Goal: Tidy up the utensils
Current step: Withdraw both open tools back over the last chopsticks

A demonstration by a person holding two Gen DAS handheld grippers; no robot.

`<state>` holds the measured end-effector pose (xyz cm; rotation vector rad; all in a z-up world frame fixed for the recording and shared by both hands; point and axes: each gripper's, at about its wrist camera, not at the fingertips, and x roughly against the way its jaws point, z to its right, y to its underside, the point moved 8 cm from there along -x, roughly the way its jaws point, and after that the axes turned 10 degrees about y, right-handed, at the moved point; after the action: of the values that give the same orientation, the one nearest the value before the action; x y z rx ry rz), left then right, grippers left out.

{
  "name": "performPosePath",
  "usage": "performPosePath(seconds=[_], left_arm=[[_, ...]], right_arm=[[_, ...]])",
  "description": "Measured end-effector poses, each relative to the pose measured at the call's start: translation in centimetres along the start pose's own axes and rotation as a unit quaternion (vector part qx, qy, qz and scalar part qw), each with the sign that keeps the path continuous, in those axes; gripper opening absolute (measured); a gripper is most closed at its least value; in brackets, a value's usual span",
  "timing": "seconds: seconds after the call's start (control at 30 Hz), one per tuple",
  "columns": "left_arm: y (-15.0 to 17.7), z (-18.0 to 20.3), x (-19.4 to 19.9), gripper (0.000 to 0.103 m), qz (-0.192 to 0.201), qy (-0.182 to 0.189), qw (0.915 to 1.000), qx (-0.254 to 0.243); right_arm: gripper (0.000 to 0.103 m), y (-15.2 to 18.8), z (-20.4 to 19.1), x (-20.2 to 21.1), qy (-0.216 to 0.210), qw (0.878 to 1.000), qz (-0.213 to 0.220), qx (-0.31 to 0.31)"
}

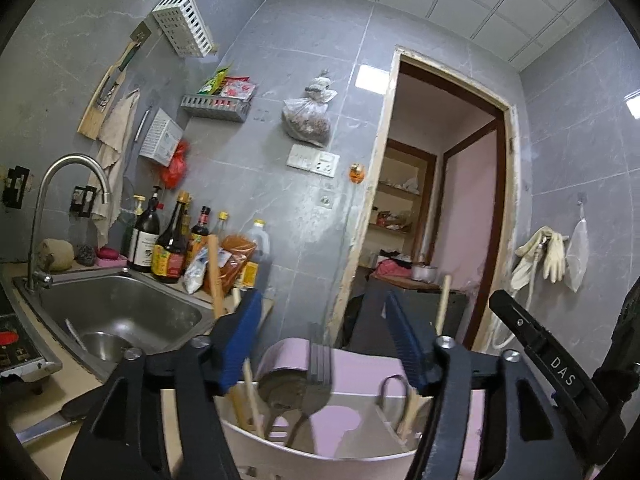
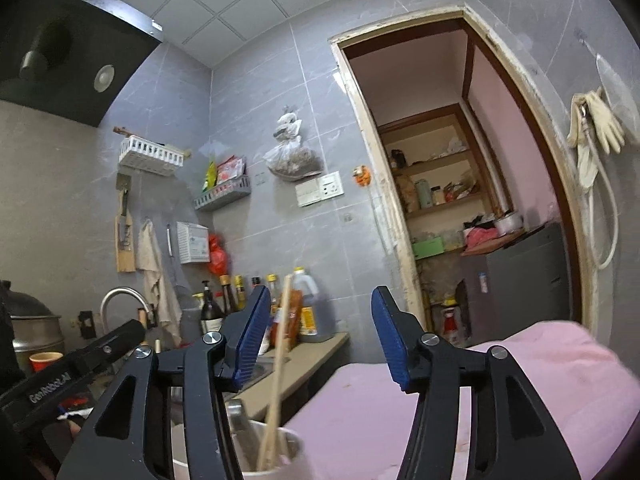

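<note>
Wooden chopsticks (image 2: 276, 364) in white plastic holder (image 1: 320, 456): light, stiff, slippery; pinch mid-shaft, my left gripper (image 1: 320, 336) and right gripper (image 2: 316, 336) both apart, empty.

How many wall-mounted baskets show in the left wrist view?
3. A white basket hangs highest on the left wall, a smaller white one lower beside a red bag, and a grey one holding packets in the corner. Others may sit outside the frame.
</note>
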<state>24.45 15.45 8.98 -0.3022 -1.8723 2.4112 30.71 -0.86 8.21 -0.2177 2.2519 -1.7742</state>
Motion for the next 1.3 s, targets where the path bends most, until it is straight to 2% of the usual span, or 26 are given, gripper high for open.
performPosePath(seconds=[0.07,0.17,0.23,0.3,0.37,0.43,0.5,0.67,0.87,1.03,1.1,1.2,1.3], left_arm=[[-0.2,0.9,0.1,0.075,0.003,0.009,1.0000,-0.001],[0.0,2.9,0.4,0.088,0.000,0.026,0.9996,-0.012],[0.7,4.2,0.5,0.092,-0.012,0.035,0.9992,-0.016],[1.3,5.5,0.4,0.093,-0.028,0.048,0.9982,-0.021],[2.0,6.8,0.3,0.095,-0.047,0.060,0.9968,-0.022],[2.6,7.9,0.0,0.095,-0.065,0.064,0.9955,-0.023],[3.2,8.9,-0.3,0.095,-0.083,0.067,0.9939,-0.028],[4.7,11.3,-0.9,0.095,-0.138,0.107,0.9846,-0.007],[7.9,13.7,-2.0,0.095,-0.226,0.134,0.9647,0.021],[11.1,16.1,-2.4,0.095,-0.283,0.140,0.9488,-0.010],[12.7,17.2,-2.7,0.095,-0.311,0.141,0.9396,-0.023],[15.0,18.0,-3.1,0.095,-0.352,0.144,0.9245,-0.027],[16.9,18.5,-3.8,0.094,-0.391,0.150,0.9080,-0.015]], right_arm=[[0.070,-0.6,1.0,0.6,0.005,1.000,-0.003,0.014],[0.080,-1.4,2.4,1.7,0.013,0.999,-0.007,0.034],[0.084,-1.9,3.4,2.6,0.016,0.999,-0.013,0.049],[0.088,-2.4,4.4,3.6,0.018,0.998,-0.019,0.063],[0.098,-2.9,5.5,4.6,0.023,0.997,-0.024,0.073],[0.103,-3.2,6.6,5.4,0.028,0.996,-0.031,0.079],[0.103,-3.4,8.1,6.4,0.040,0.995,-0.039,0.080],[0.103,-3.0,11.6,8.0,0.072,0.991,-0.081,0.073],[0.103,-0.3,14.8,9.1,0.101,0.978,-0.160,0.091],[0.103,1.9,17.1,10.1,0.107,0.965,-0.221,0.092],[0.103,2.7,17.6,10.2,0.107,0.960,-0.242,0.094],[0.099,4.1,18.5,10.6,0.098,0.951,-0.278,0.088],[0.087,5.9,18.8,11.1,0.085,0.940,-0.320,0.082]])
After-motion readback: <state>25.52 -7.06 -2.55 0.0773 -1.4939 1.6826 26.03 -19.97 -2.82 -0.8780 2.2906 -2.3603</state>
